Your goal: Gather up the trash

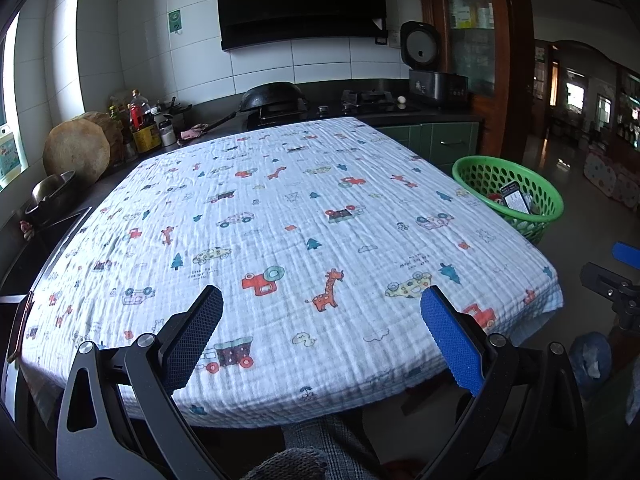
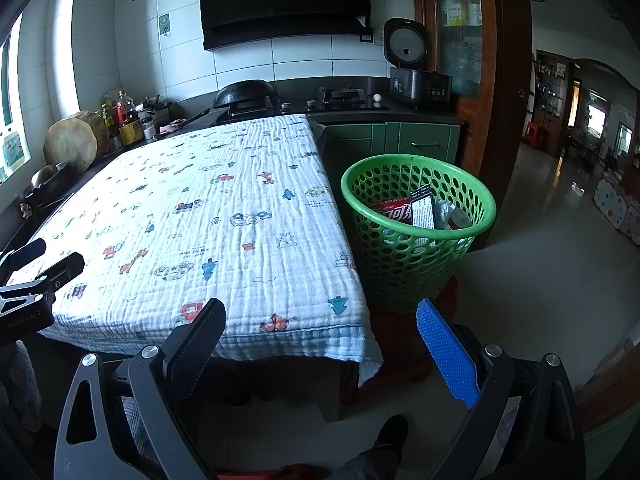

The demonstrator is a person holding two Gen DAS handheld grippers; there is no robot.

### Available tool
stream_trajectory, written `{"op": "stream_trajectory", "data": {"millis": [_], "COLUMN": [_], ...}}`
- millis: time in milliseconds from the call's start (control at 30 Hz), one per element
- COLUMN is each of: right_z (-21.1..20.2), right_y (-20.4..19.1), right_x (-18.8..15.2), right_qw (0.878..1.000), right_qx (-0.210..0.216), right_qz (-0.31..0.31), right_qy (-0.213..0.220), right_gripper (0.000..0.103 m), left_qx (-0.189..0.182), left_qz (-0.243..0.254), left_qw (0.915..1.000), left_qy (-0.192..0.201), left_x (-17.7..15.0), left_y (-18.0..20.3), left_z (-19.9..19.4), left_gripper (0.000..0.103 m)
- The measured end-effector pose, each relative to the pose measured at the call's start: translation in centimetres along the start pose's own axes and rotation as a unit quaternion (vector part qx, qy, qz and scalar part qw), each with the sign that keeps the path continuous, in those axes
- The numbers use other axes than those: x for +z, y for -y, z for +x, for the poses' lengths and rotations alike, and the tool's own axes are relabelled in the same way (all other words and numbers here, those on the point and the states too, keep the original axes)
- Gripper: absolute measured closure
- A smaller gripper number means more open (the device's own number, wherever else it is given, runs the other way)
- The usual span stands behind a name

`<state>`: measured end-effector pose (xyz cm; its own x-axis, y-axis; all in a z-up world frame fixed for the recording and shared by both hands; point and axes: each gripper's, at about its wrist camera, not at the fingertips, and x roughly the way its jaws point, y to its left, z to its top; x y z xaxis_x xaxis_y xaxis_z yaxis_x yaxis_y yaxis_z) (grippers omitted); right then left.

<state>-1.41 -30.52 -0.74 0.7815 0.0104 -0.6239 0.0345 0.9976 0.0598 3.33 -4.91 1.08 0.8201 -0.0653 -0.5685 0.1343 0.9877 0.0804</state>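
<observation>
A green perforated basket (image 2: 416, 240) stands on a red stool right of the table; it holds a red cola wrapper (image 2: 394, 211), a black box (image 2: 424, 210) and crumpled plastic. The basket also shows in the left wrist view (image 1: 508, 188). The table (image 1: 280, 240) is covered by a white cartoon-print cloth with no loose item on it. My left gripper (image 1: 322, 300) is open and empty above the table's near edge. My right gripper (image 2: 320, 312) is open and empty, off the table's near right corner, short of the basket.
A kitchen counter (image 2: 360, 110) runs behind with a wok (image 2: 244, 94), gas stove, rice cooker (image 2: 412, 64), bottles and a round chopping block (image 2: 70, 142). Tiled floor (image 2: 540, 260) lies to the right. My left gripper shows at the left edge of the right wrist view (image 2: 28, 280).
</observation>
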Motion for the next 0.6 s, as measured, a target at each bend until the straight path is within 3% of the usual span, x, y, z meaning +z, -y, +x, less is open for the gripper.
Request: {"op": "stream_trajectory", "data": {"millis": [600], "right_z": [0.16], "right_y": [0.11], "right_x": [-0.22], "right_qw": [1.000], "right_qx": [-0.001], "right_qz": [0.000], "right_qy": [-0.001], "right_gripper": [0.010], "left_qx": [0.008], "left_qz": [-0.003], "left_qw": [0.9999], "left_qy": [0.013], "left_x": [0.01], "left_y": [0.02], "left_z": [-0.34], "left_gripper": [0.005]}}
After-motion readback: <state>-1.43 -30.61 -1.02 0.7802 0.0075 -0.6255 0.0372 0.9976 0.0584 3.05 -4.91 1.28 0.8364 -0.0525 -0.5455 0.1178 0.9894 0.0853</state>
